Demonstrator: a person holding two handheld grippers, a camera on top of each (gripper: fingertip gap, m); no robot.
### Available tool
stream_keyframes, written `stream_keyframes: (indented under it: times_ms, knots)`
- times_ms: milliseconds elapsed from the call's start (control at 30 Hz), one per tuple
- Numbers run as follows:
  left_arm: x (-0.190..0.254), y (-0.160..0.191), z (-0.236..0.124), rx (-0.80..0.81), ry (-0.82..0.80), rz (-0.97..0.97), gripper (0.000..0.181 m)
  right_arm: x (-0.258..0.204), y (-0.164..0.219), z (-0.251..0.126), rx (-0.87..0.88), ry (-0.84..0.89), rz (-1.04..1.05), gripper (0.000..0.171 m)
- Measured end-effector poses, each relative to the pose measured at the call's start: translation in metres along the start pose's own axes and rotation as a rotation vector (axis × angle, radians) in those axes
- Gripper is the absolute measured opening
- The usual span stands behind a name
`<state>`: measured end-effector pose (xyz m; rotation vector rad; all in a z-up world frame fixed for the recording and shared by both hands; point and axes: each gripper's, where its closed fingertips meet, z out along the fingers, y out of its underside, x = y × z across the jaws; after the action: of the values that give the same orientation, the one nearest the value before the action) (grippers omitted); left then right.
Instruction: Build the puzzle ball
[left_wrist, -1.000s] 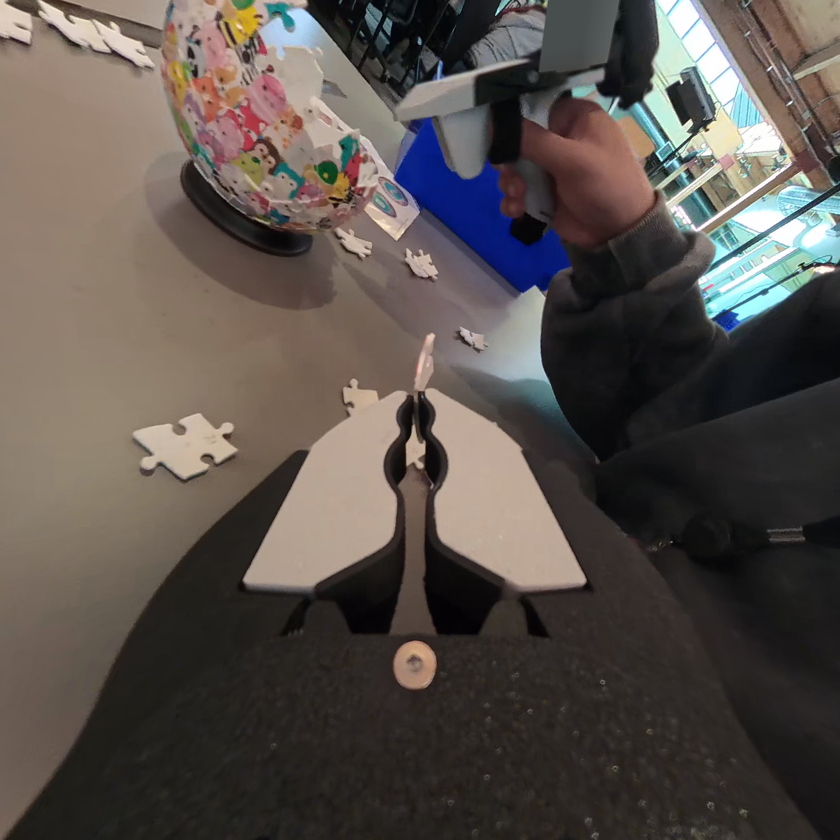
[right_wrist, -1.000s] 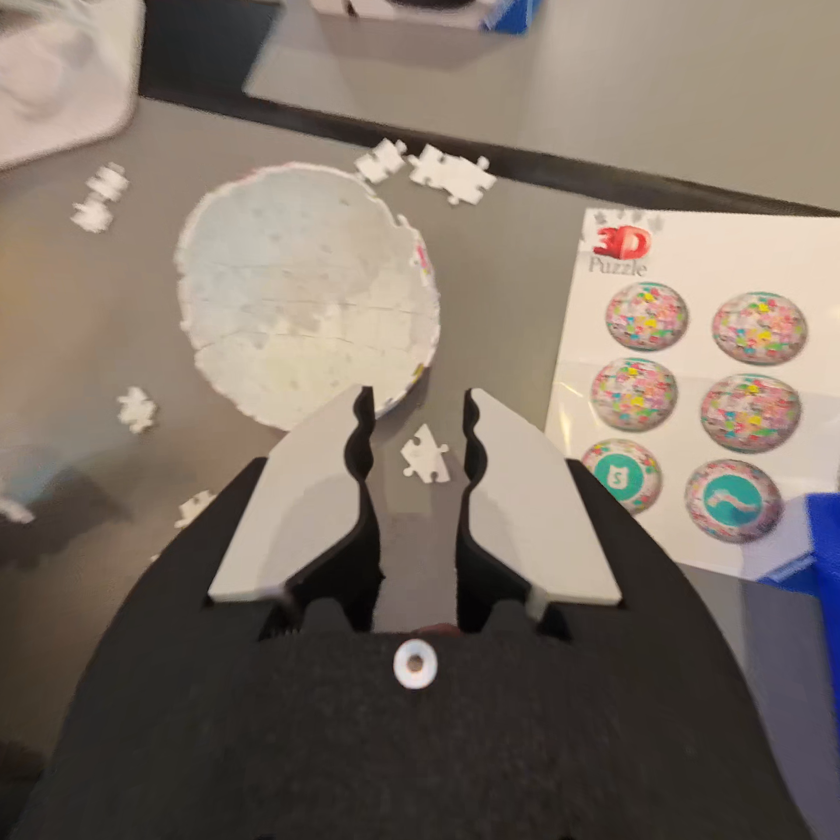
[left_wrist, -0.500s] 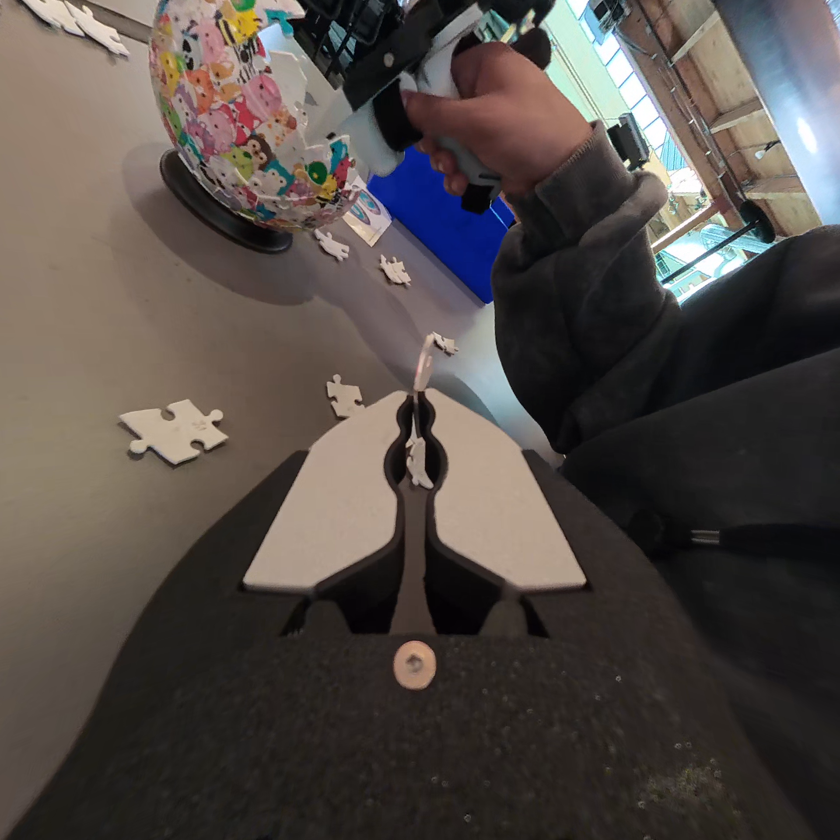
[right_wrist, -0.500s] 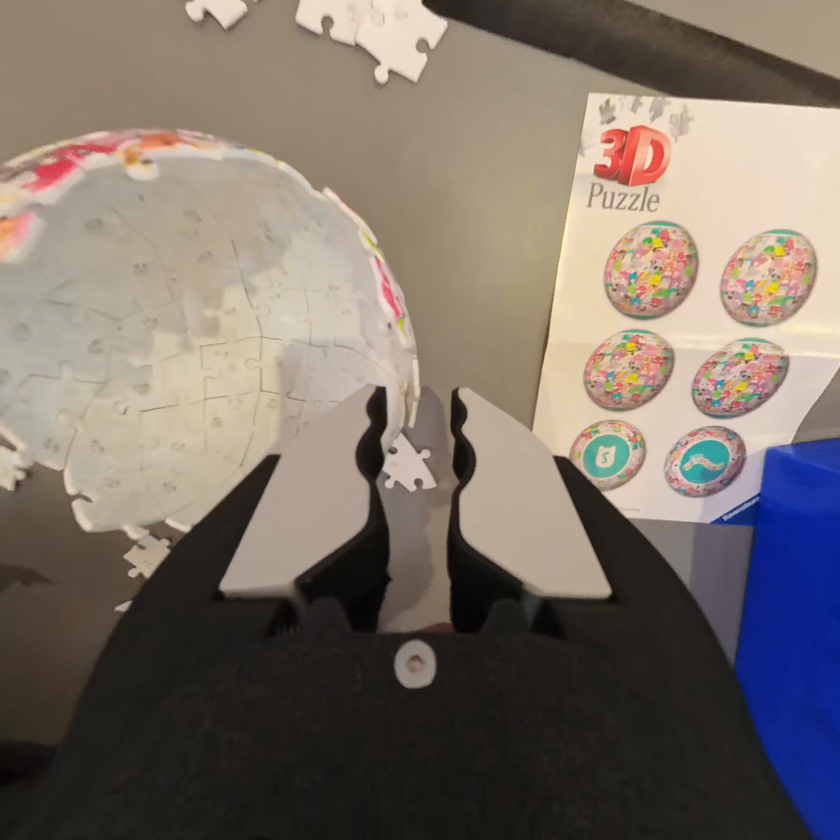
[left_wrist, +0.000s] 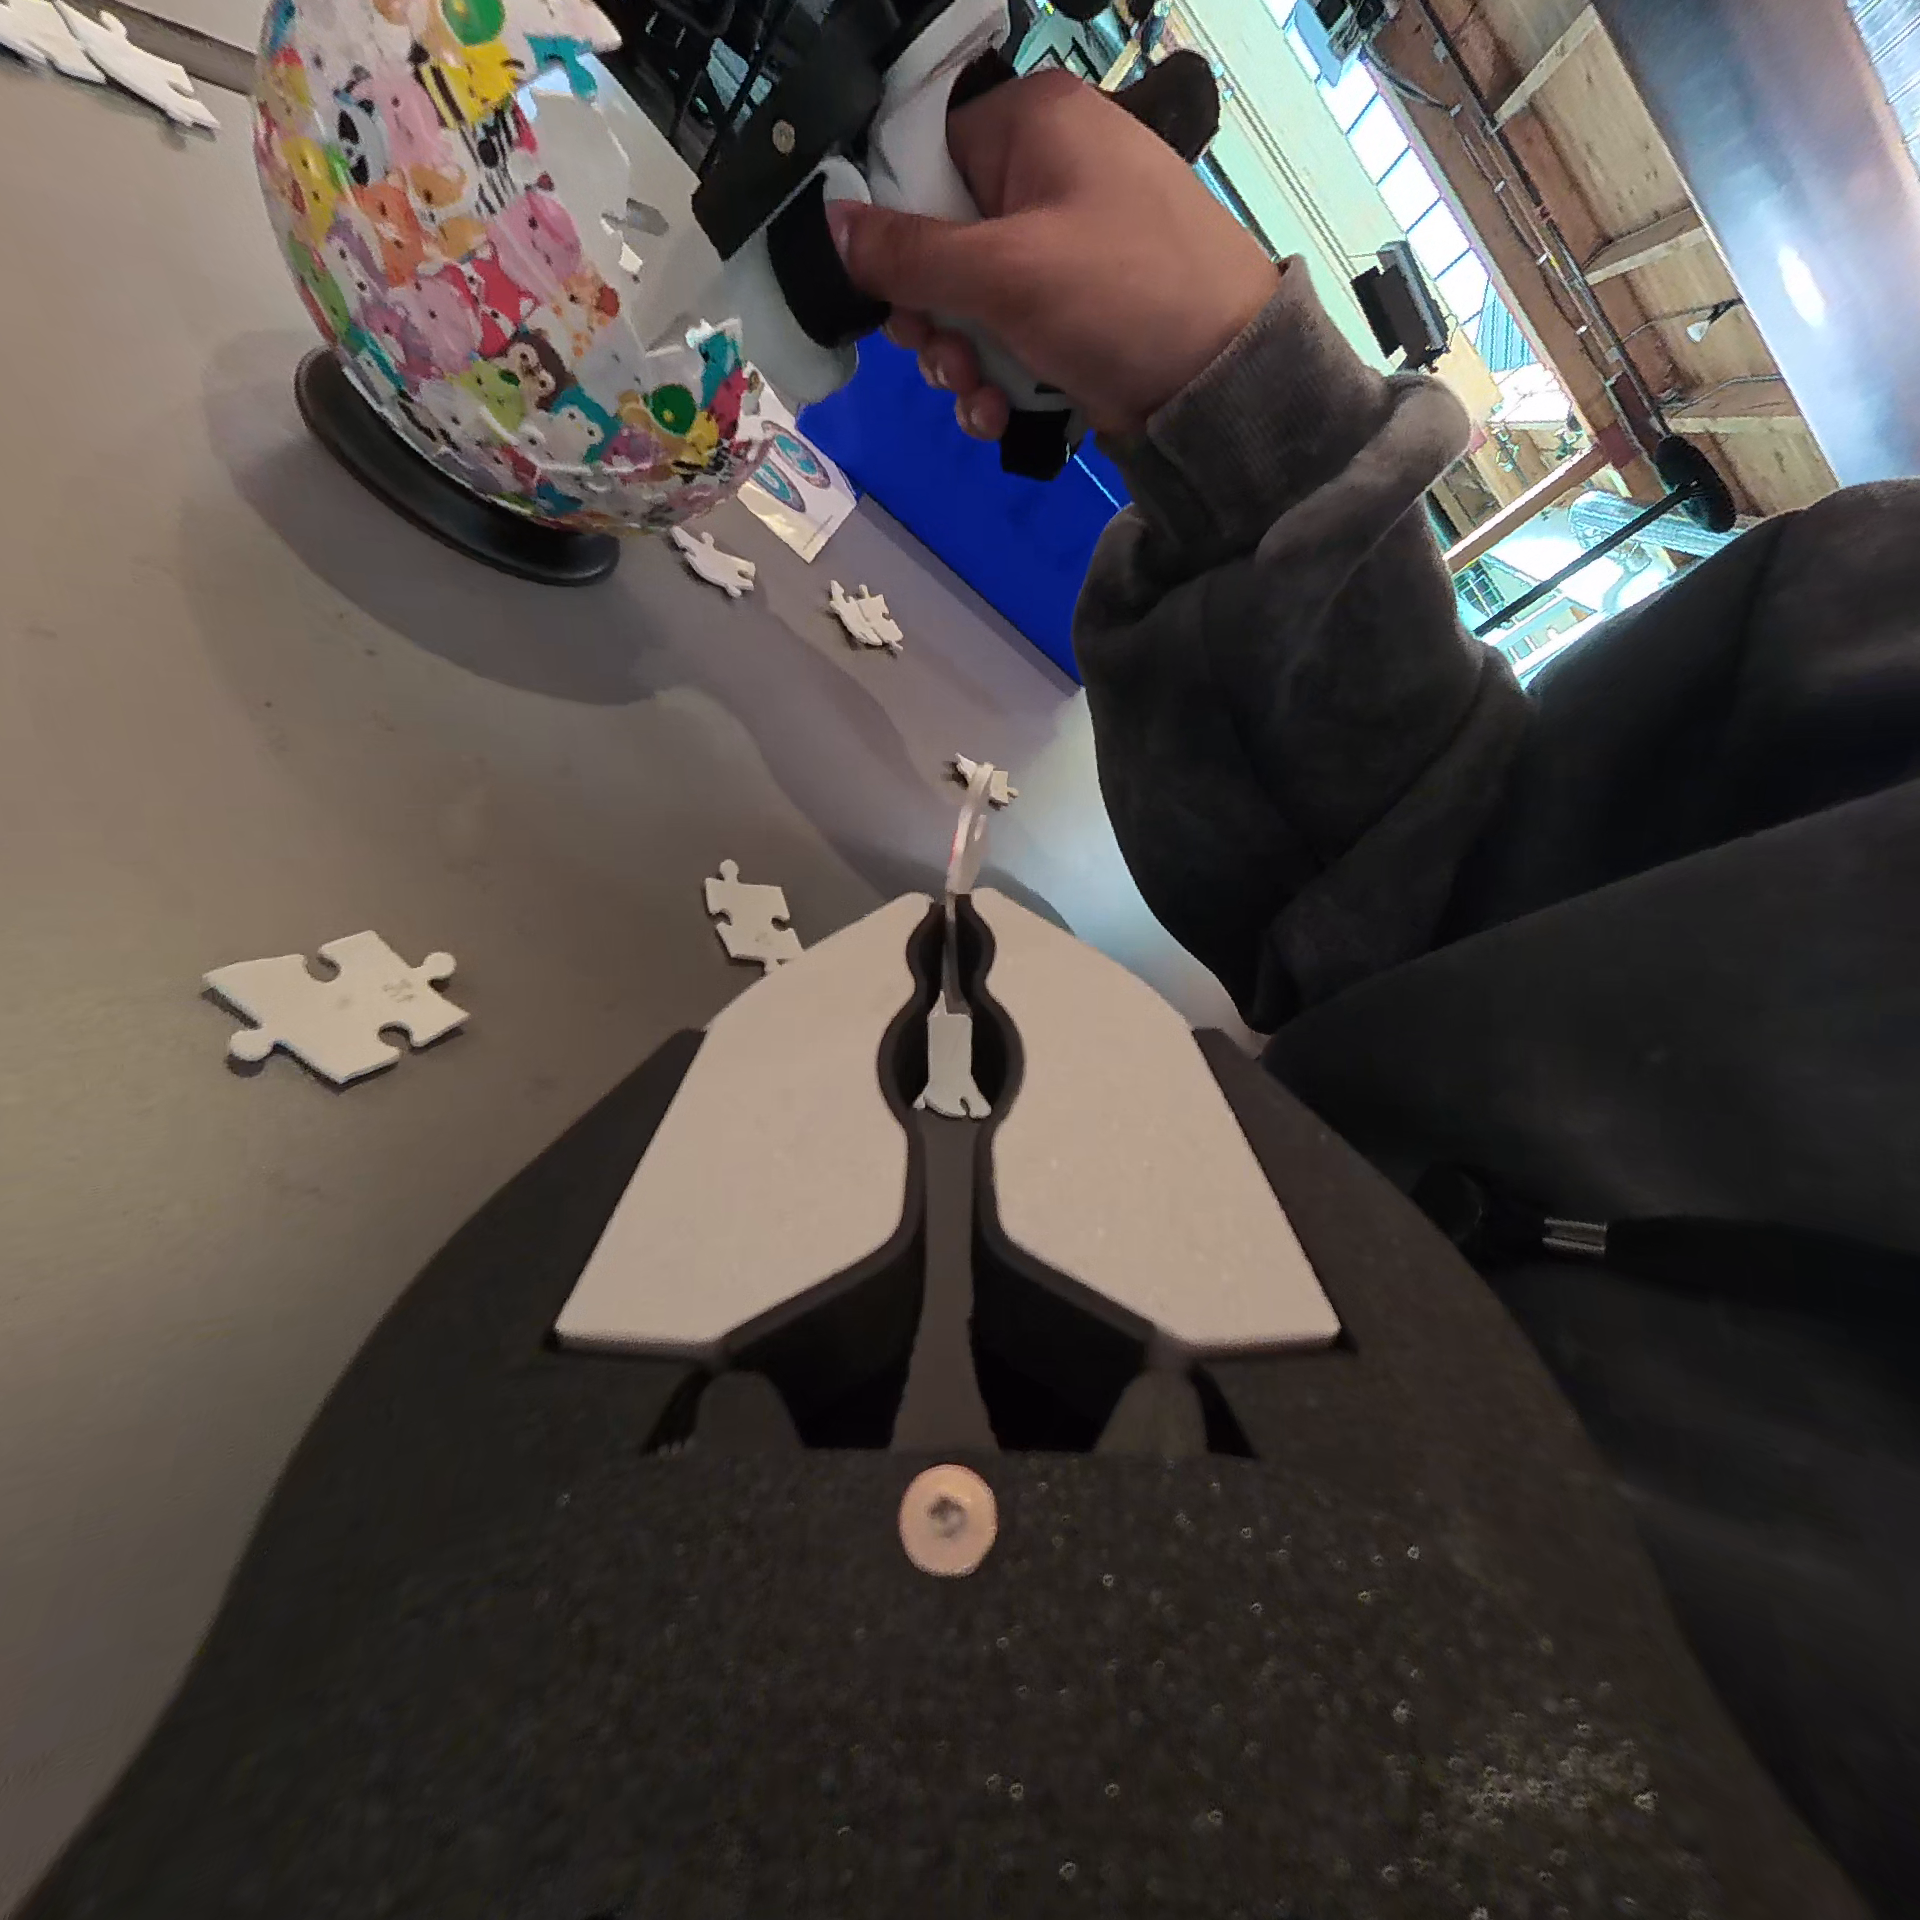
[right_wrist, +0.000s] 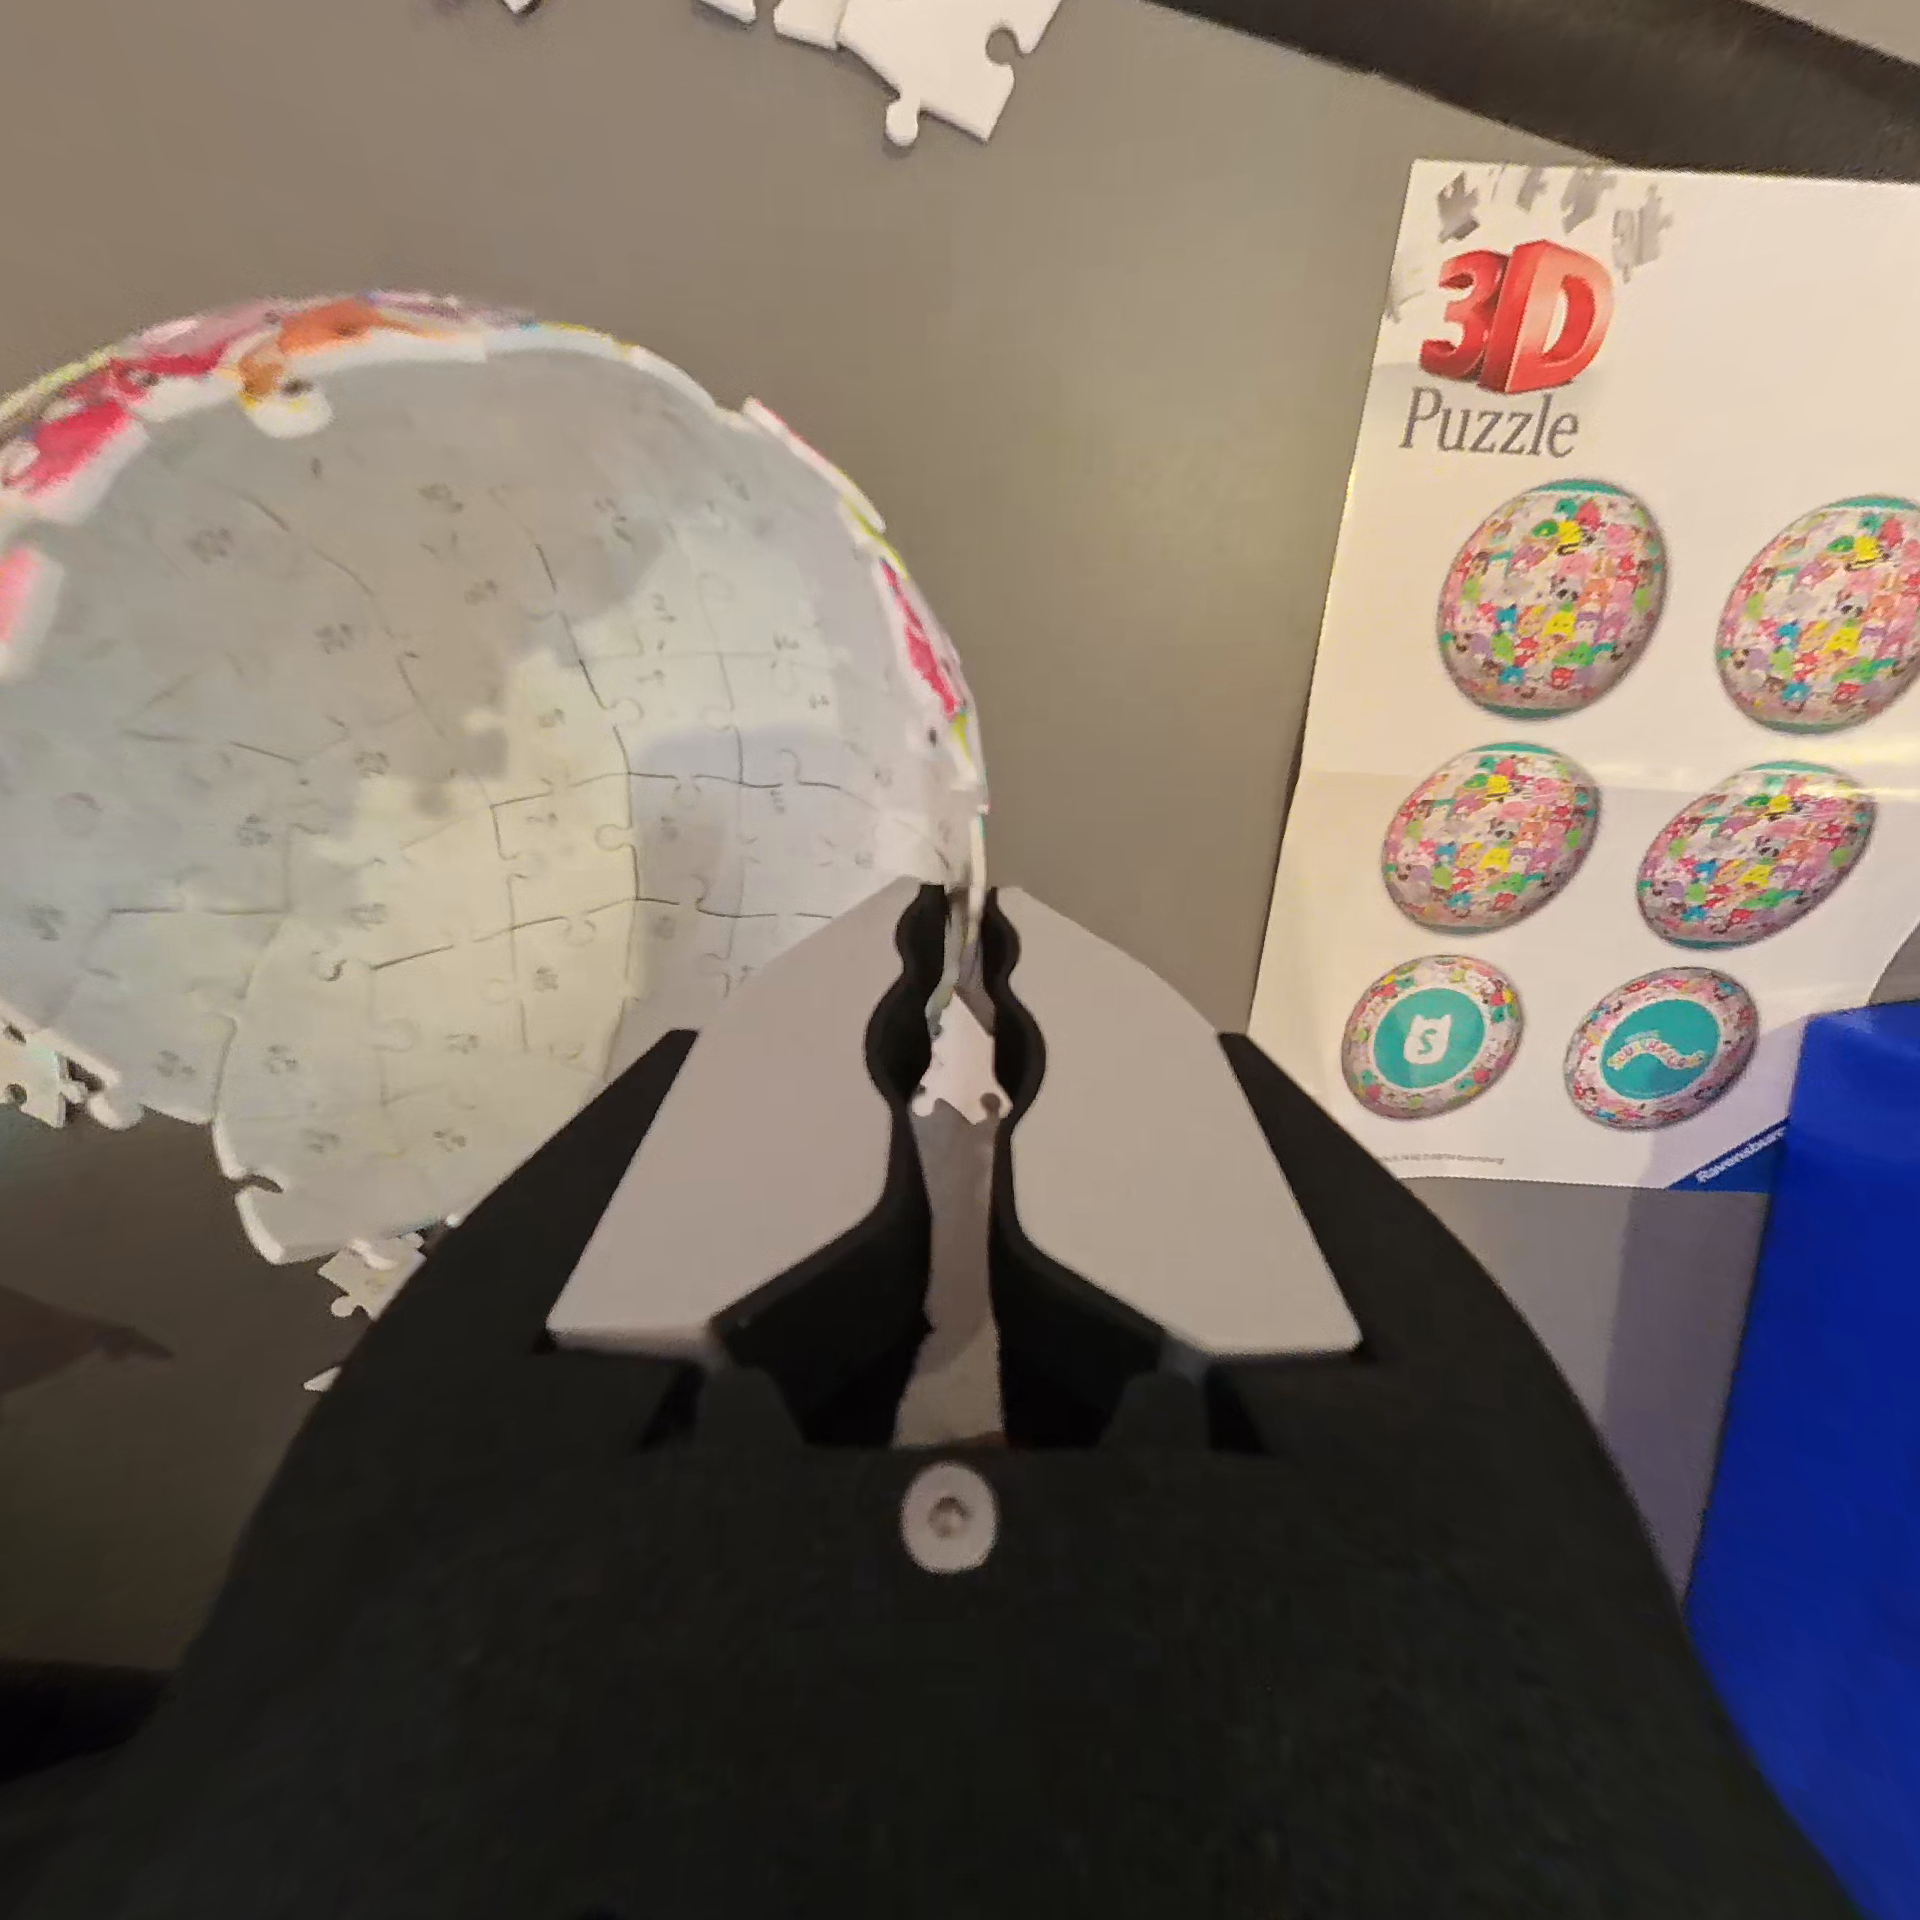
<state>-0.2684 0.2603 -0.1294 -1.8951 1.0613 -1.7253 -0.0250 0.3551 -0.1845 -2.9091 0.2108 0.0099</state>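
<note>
White puzzle piece (left_wrist: 961, 940) edge-on, pinched between left gripper's (left_wrist: 954, 914) fingers; right gripper (right_wrist: 961, 914) clamped on ball rim (right_wrist: 971, 821).

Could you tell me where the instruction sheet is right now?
In the right wrist view, the white printed instruction sheet lies flat on the grey table, right of the half-built colourful puzzle ball.

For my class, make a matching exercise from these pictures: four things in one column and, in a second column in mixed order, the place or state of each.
Things:
1. puzzle ball
2. left gripper
3. leaflet
4. right gripper

Places or states:
A. lies flat on the table beside a blue box
B. closed on the ball's open rim
C. sits on a black stand
D. holds a single white piece on edge

Pairs: 1-C, 2-D, 3-A, 4-B
</note>
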Motion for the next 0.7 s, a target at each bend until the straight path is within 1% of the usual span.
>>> stream_keyframes:
  times_ms: [33,67,100,200,300,467,567,700]
  knots:
    - [0.000,0.000,0.000,-0.001,0.000,-0.002,0.002,0.001,0.001,0.000,-0.007,0.012,-0.010,0.008]
    - [-0.001,0.000,0.000,-0.001,0.000,-0.004,0.002,0.003,0.001,-0.001,-0.007,0.025,-0.018,0.018]
    - [-0.001,0.001,0.000,-0.002,0.000,-0.004,0.002,0.004,0.001,-0.003,0.000,0.033,-0.022,0.024]
    - [-0.001,0.001,0.001,-0.007,-0.003,-0.003,0.002,0.006,-0.005,-0.012,0.048,0.007,-0.005,0.024]
    - [-0.002,0.002,0.001,-0.009,-0.005,-0.005,0.002,0.006,-0.009,-0.018,0.077,-0.001,-0.005,0.020]
    - [-0.002,0.004,0.003,-0.020,-0.006,-0.002,0.002,0.000,-0.004,-0.006,0.026,-0.021,-0.018,0.015]
    - [-0.003,0.005,0.003,-0.024,-0.011,0.005,0.002,0.002,-0.004,0.000,0.021,-0.008,-0.014,0.006]
    - [-0.003,0.004,0.002,-0.022,-0.013,0.005,0.002,0.002,-0.005,0.000,0.018,-0.033,0.012,0.004]
